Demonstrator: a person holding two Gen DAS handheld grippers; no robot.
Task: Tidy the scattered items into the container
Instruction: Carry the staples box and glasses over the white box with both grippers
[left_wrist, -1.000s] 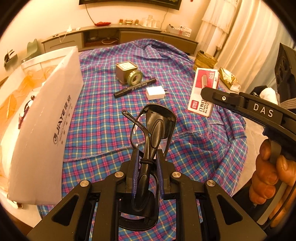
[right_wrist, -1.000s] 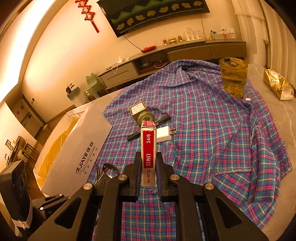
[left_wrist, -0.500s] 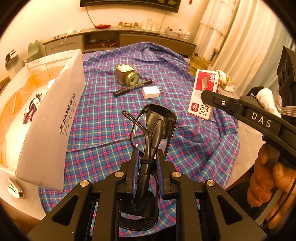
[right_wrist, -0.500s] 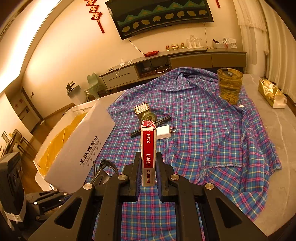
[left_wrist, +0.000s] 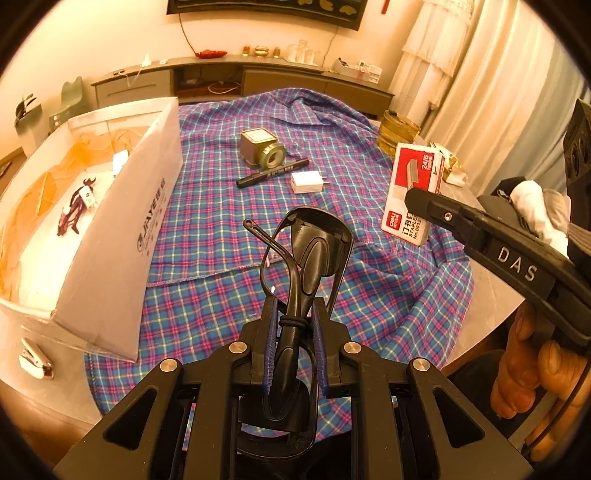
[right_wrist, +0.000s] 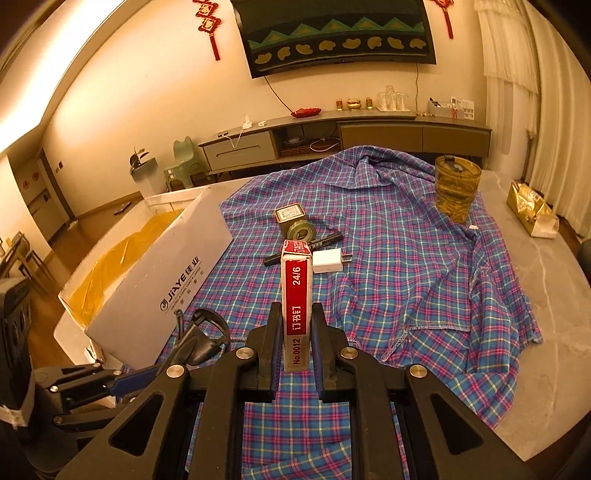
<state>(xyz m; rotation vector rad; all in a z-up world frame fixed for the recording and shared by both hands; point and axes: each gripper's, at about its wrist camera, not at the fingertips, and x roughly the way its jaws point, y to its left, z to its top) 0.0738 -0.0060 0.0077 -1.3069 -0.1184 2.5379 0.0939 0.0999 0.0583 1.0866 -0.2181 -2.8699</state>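
Note:
My left gripper (left_wrist: 293, 314) is shut on black glasses (left_wrist: 310, 251) and holds them above the plaid cloth (left_wrist: 221, 221). My right gripper (right_wrist: 294, 317) is shut on a red and white staple box (right_wrist: 295, 291), which also shows at the right of the left wrist view (left_wrist: 413, 184). The white container box (left_wrist: 122, 236) with orange lining stands at the left and shows in the right wrist view (right_wrist: 155, 273). A square tin (left_wrist: 258, 146), a tape roll (left_wrist: 273, 157), a black marker (left_wrist: 273, 171) and a white charger (left_wrist: 306, 181) lie on the cloth.
A small dark figure (left_wrist: 75, 210) lies inside the box. A small stapler (left_wrist: 35, 363) lies on the table by the box's near corner. A glass jar (right_wrist: 457, 188) and a gold packet (right_wrist: 532, 214) stand at the far right. A sideboard runs along the back wall.
Both grippers have pulled back and risen from the table with their loads, so the cloth and box look farther away. The items on the cloth have not moved.

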